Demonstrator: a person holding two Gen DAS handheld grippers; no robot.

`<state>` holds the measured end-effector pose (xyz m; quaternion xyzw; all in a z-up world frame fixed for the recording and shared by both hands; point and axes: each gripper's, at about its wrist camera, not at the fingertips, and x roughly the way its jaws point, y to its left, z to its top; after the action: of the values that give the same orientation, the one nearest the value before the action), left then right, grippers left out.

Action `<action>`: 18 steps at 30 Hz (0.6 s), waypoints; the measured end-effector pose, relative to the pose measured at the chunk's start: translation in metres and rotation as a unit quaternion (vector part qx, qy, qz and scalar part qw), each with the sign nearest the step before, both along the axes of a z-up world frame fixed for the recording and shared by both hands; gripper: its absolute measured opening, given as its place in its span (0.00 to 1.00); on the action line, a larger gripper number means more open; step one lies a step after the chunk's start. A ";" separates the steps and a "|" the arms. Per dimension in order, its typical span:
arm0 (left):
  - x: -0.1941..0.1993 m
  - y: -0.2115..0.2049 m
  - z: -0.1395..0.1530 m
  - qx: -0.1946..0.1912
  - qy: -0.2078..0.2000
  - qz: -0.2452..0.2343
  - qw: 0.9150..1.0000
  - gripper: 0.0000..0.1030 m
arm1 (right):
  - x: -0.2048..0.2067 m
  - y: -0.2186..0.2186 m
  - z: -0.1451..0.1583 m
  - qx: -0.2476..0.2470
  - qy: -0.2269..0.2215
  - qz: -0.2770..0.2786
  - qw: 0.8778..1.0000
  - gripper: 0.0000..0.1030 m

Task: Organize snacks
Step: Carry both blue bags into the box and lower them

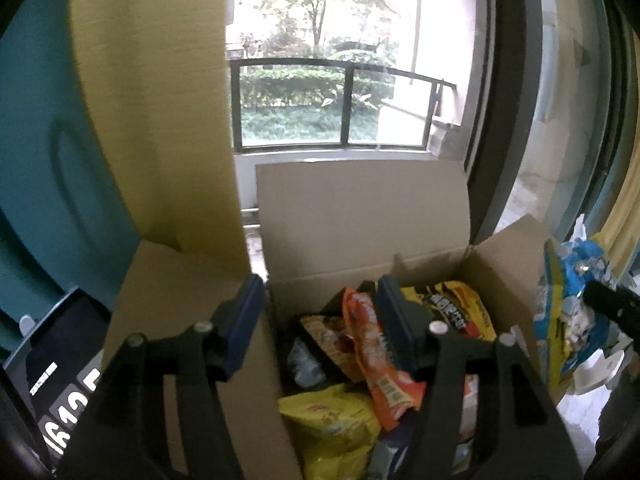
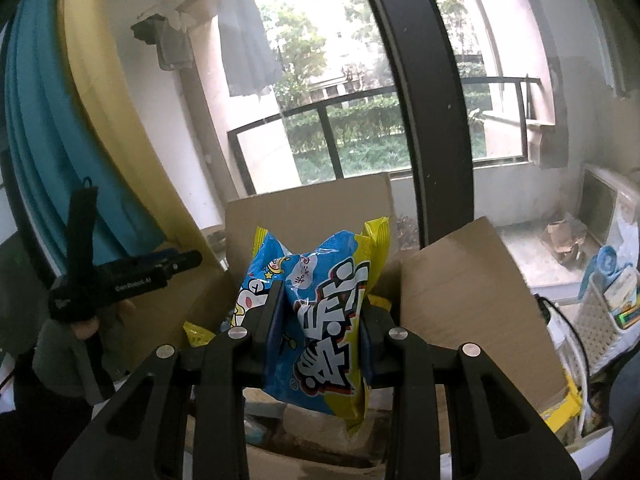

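Note:
An open cardboard box [image 1: 360, 216] holds several snack bags: an orange bag [image 1: 372, 356], a yellow bag [image 1: 332, 424] and a yellow-black bag [image 1: 460, 312]. My left gripper [image 1: 320, 320] is open and empty above the box's left wall. My right gripper [image 2: 322, 328] is shut on a blue and yellow snack bag [image 2: 328, 312], held upright over the box [image 2: 472, 300]. That bag also shows in the left wrist view [image 1: 572, 312] at the box's right side. The left gripper shows in the right wrist view [image 2: 132, 272] at left.
A tall cardboard flap [image 1: 160, 100] stands at the left, with a teal panel [image 1: 40, 140] behind it. A window with a black railing [image 1: 344, 104] lies beyond. A white basket [image 2: 604, 320] with items and a white appliance [image 2: 608, 204] stand at the right.

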<state>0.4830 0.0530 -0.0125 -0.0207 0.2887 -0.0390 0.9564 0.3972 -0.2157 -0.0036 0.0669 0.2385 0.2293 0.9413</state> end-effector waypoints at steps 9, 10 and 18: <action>-0.029 0.015 0.006 -0.010 -0.005 0.005 1.000 0.59 | 0.001 0.015 -0.005 0.005 0.024 0.021 0.999 0.32; -0.034 0.017 0.008 -0.014 -0.008 0.004 1.000 0.59 | 0.002 0.017 -0.005 0.007 0.026 0.023 0.999 0.32; -0.063 0.040 0.029 -0.004 -0.043 0.028 0.999 0.59 | 0.024 0.059 0.010 -0.003 0.024 0.047 0.999 0.32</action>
<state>0.4196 0.0933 0.0167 -0.0308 0.2461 -0.0142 0.9686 0.4211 -0.1568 0.0063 0.0582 0.2642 0.2709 0.9238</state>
